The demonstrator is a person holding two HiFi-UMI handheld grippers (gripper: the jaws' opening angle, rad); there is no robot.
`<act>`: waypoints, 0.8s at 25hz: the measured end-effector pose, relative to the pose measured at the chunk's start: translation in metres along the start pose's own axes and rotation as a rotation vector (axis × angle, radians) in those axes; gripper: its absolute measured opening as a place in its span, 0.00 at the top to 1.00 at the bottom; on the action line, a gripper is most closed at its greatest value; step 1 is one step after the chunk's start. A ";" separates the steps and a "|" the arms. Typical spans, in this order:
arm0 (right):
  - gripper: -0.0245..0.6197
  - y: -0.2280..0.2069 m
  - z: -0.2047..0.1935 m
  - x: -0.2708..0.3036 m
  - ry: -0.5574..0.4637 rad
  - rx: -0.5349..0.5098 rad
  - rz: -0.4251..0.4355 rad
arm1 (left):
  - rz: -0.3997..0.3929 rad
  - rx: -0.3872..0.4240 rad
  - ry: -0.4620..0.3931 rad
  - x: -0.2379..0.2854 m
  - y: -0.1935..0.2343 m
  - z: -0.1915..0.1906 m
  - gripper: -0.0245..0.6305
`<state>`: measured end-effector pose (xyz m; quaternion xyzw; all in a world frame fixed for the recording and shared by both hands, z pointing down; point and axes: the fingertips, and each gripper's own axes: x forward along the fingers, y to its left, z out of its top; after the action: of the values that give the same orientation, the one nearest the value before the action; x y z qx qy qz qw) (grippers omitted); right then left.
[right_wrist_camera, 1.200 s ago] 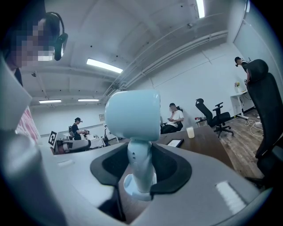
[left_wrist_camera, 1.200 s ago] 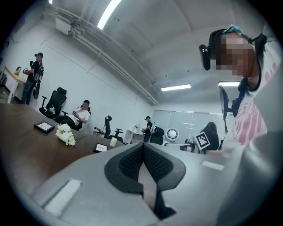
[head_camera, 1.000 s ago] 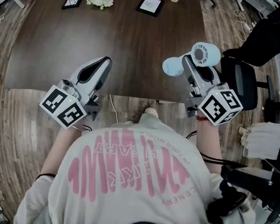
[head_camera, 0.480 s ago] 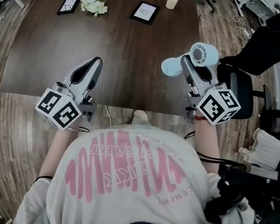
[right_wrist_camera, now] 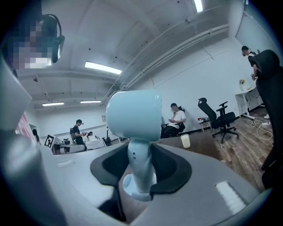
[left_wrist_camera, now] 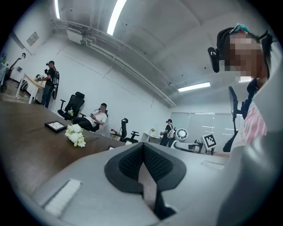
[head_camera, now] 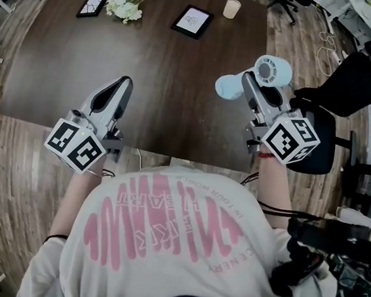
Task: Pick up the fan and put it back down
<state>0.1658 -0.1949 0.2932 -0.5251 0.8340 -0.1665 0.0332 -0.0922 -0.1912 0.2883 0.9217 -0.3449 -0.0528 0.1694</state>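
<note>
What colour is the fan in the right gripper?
Pale blue, head and stem alike; the fan shows best in the right gripper view.

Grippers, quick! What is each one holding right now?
left gripper: closed, nothing in it.
right gripper: closed on the fan, by its stem.

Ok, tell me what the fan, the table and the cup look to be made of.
The fan looks like pale blue plastic: a smooth, evenly coloured, moulded shell with a satin finish. The table looks like dark brown wood or wood-look veneer, with faint grain-like streaks and a low sheen. The cup is cream and matte, maybe paper or ceramic. It is too small to tell.
</note>
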 end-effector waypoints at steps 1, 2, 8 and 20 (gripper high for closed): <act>0.72 -0.007 0.000 0.003 0.004 0.002 0.006 | 0.010 -0.003 0.002 0.004 0.000 -0.003 0.94; 0.72 -0.013 0.000 0.005 0.008 0.004 0.012 | 0.020 -0.006 0.005 0.009 -0.001 -0.005 0.94; 0.72 -0.055 0.001 0.013 0.034 0.019 0.049 | 0.075 -0.006 0.022 0.031 -0.014 -0.019 0.94; 0.72 -0.109 -0.029 0.052 0.058 0.073 0.075 | 0.211 -0.029 0.095 0.028 -0.001 -0.055 0.94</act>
<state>0.2297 -0.2770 0.3608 -0.4867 0.8471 -0.2105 0.0343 -0.0588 -0.1935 0.3405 0.8793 -0.4306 0.0040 0.2033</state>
